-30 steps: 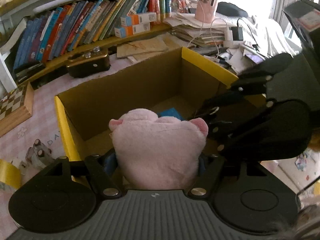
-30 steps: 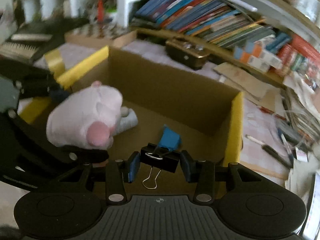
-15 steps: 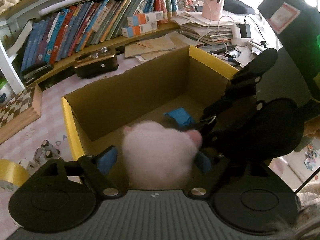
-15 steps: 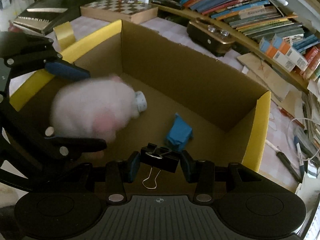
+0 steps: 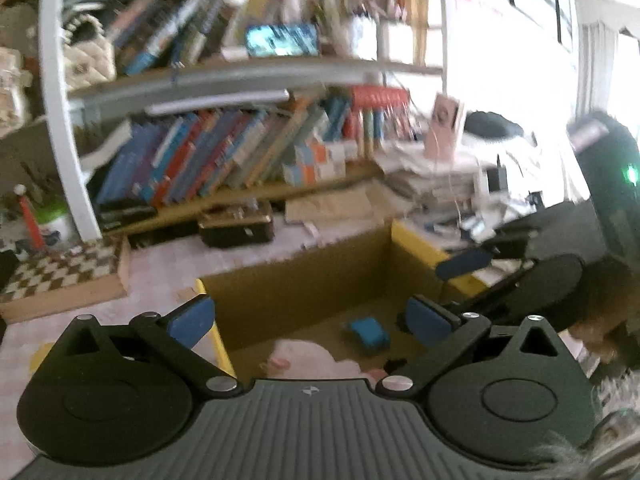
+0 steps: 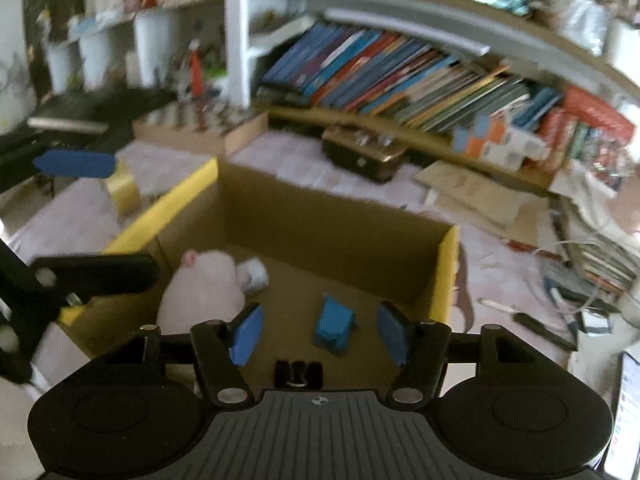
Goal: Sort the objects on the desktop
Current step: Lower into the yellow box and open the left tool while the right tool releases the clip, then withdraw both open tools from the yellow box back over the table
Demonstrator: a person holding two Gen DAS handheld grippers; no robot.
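Both claws, left (image 5: 310, 320) and right (image 6: 318, 334), hang spread and empty above the cardboard box (image 6: 444, 276). Below them lie the pink plush (image 6: 200, 292), blue block (image 6: 334, 324) and binder clip (image 6: 298, 372). Swinging away carelessly could snag the box rim and tip it.

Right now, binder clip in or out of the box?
In: black binder clip lies on the cardboard box floor, below the open right claw.
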